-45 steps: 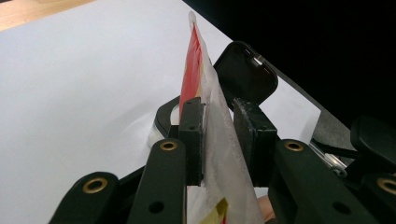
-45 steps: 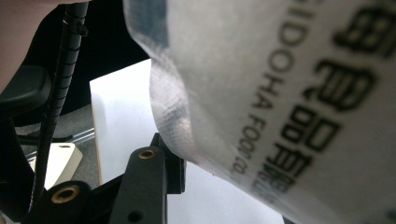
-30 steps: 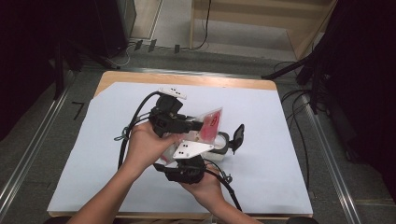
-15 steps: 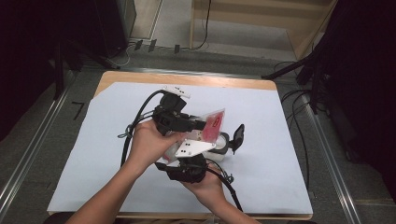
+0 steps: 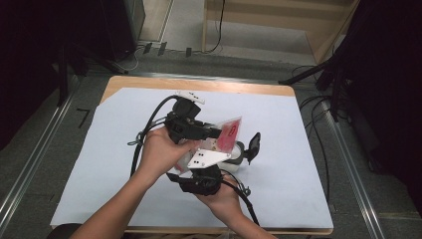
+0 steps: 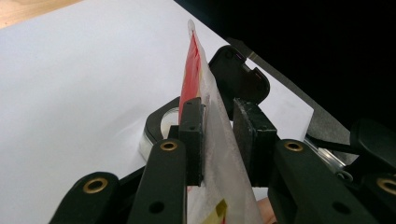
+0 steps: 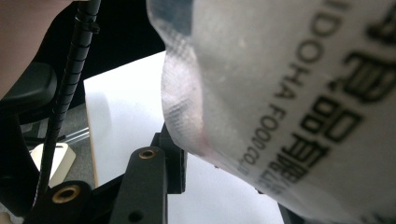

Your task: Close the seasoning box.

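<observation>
From the left, a forearm reaches in over the white-covered tabletop [image 5: 99,149], and that hand carries the left hand-held gripper [image 5: 211,132], its cable looping back toward the person. Its jaws are closed on a plastic packet [image 5: 226,134], red on one face and clear on the other. In the left gripper view the packet [image 6: 205,121] stands on edge between the two black pads [image 6: 192,135], pressed by the left pad, with the right pad close against its clear side. Just behind the packet sits a small round container [image 6: 163,123] with a black hinged lid [image 6: 238,77] tipped open. In the high view the container [image 5: 240,152] rests on the tabletop right of the hands. Lower and to the right, the right hand-held gripper [image 5: 219,162] points up at the same packet. Its own view shows the packet's printed clear film [image 7: 289,102] lying over one jaw pad [image 7: 175,163]; whether it grips, I cannot tell.
</observation>
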